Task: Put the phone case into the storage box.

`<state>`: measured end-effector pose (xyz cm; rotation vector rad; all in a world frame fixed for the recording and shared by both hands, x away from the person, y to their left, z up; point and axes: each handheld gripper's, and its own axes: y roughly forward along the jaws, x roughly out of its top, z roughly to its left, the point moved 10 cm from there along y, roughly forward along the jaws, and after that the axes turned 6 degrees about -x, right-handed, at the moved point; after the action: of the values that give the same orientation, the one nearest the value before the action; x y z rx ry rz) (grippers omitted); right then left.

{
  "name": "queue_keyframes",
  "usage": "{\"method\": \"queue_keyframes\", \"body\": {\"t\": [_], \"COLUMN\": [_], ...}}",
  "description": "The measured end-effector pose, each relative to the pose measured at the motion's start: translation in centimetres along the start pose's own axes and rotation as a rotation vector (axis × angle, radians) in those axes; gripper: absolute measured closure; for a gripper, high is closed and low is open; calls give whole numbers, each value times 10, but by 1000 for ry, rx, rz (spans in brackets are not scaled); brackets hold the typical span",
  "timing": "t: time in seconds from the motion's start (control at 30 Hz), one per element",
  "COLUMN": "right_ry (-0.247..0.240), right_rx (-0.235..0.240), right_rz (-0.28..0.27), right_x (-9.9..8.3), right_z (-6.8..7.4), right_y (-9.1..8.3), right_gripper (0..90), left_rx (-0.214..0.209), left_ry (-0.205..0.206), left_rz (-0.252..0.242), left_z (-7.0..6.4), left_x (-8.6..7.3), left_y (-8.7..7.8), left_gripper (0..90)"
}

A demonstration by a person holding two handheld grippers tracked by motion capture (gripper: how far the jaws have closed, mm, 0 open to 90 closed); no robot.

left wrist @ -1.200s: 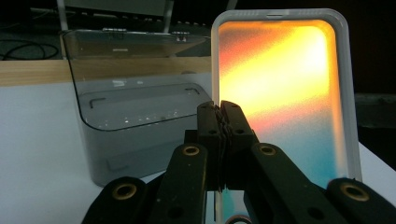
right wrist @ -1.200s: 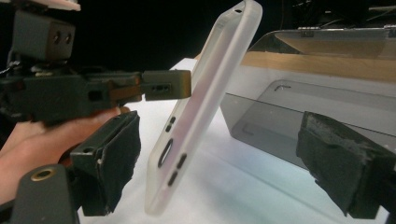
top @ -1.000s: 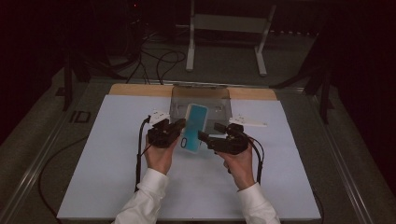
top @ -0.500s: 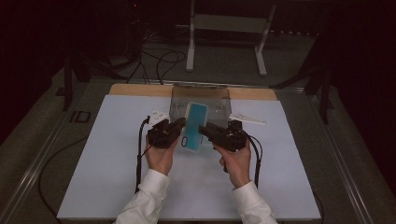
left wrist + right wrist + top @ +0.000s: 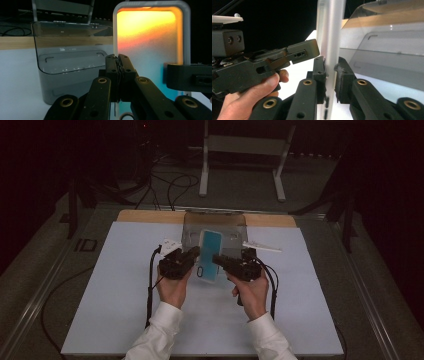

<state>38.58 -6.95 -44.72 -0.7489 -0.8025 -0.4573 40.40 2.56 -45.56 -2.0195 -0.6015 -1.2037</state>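
Between both hands, the phone case (image 5: 210, 249) now stands more upright than a second ago. Left gripper (image 5: 194, 253) pinches its edge; right gripper (image 5: 218, 259) straddles it, jaws slightly apart. Behind stands a clear box (image 5: 215, 222).

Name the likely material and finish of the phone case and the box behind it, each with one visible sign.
Phone case: probably soft frosted plastic with a teal-to-orange tint; light glows through it. Box: likely hard, smoky clear plastic; the wooden edge shows through its glossy wall.

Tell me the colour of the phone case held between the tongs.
Teal phone case, shading orange toward the top; best in the left gripper view.
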Motion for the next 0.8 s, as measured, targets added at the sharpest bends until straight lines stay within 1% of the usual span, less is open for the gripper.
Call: {"method": "queue_keyframes", "body": {"t": [0.1,0.23,0.27,0.37,0.43,0.5,0.63,0.7,0.73,0.8], "right_ry": [16,19,18,21,21,33,35,32,34,32], "right_rx": [12,19,16,7,-1,-7,-13,-14,-18,-24], "right_rz": [24,42,43,43,32,25,11,8,4,4], "right_x": [-2,-3,-3,-3,-2,-2,-1,0,0,1], "right_z": [2,3,3,2,1,0,-1,-2,-2,-3], "right_y": [0,0,0,0,-1,-2,-3,-3,-3,-4], "right_gripper": [813,814,815,817,819,820,821,821,821,821], "left_rx": [2,2,6,-3,-11,-21,-28,-28,-35,-31], "left_ry": [5,12,18,14,10,8,14,13,8,12], "left_rz": [6,6,6,8,7,9,20,20,23,23], "left_z": [0,0,0,-1,-1,-1,0,0,1,3], "left_x": [-1,-1,-1,-2,-2,-2,-2,-2,-2,-1], "left_y": [0,0,0,1,1,1,0,0,0,-1], "left_gripper": [888,888,888,887,883,874,767,671,623,558]}}
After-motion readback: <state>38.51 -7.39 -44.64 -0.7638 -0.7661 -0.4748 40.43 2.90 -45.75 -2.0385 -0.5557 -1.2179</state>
